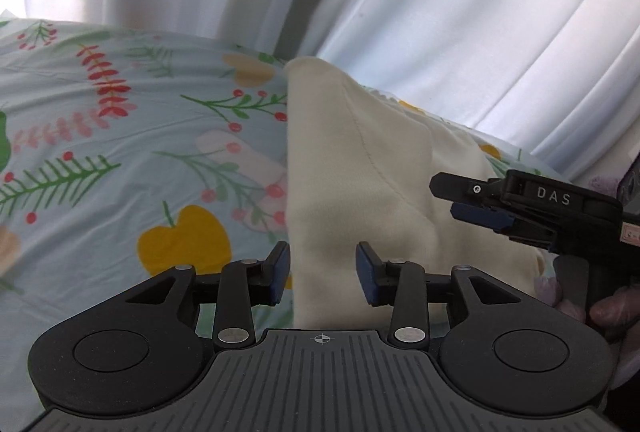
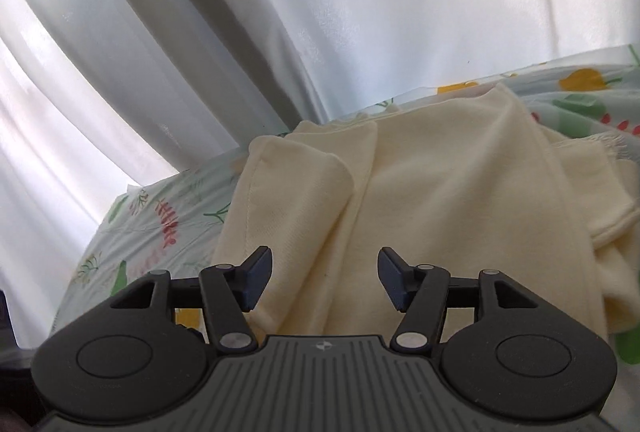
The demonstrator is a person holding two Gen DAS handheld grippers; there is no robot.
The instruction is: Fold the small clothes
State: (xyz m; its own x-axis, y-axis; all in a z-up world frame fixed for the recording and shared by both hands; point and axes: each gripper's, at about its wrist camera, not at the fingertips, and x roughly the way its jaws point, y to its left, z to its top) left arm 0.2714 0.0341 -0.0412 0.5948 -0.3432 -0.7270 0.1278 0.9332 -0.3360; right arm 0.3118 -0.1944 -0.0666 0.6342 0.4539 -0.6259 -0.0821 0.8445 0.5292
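A cream-coloured garment lies partly folded on a floral bedsheet. My left gripper hovers over the garment's near edge, jaws open with nothing pinched between the blue pads. The right gripper enters the left wrist view from the right, above the cloth, held by a gloved hand. In the right wrist view the right gripper stands open over the cream garment, whose folded layers and a sleeve-like flap lie ahead; the pads grip nothing.
White curtains hang right behind the bed's far edge, also seen as curtains in the right wrist view. The floral sheet stretches to the left of the garment and behind it at the right.
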